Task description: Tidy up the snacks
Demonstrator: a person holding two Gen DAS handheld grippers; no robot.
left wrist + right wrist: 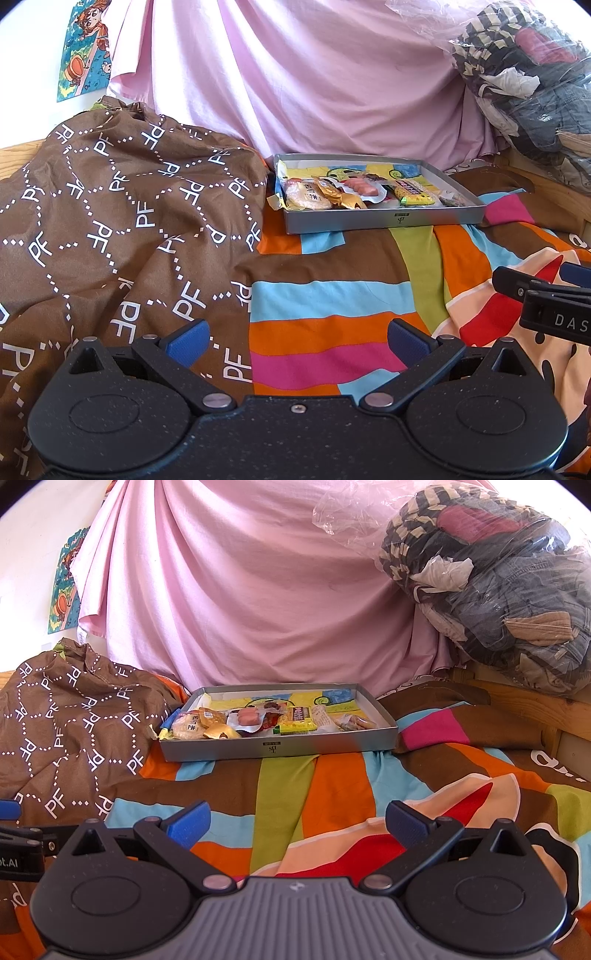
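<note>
The left gripper [297, 341] holds its jaws spread wide, nothing between the ribbed blue pads [186, 343], its matte black speckled body hovering low over the bedding. The right gripper [298, 823] is likewise wide apart and empty, with a ridged grey housing between its round black pivots; its black arm edges into the left wrist view at the right.

Beneath both lies a soft bedsheet [343, 775] in bold blocks of orange, sky blue, pink, olive and brown, lightly creased. To the left a crumpled brown cloth [110, 206] printed with white dotted diamonds and "PF" letters is heaped up.

Further out on the sheet sits a shallow rectangular grey cardboard tray [277, 747], its cartoon-printed floor showing. Inside it, crowded towards the front left, lie the snacks [255, 722]: a round pale rice cracker [190, 727] in clear wrap, crinkly gold foil packets, pink sausage pieces, a yellow-green bar.

Behind hangs a draped pink sheet [240, 590]; at right, a clear plastic bag of clothes [498, 583] rests on a wooden ledge.
</note>
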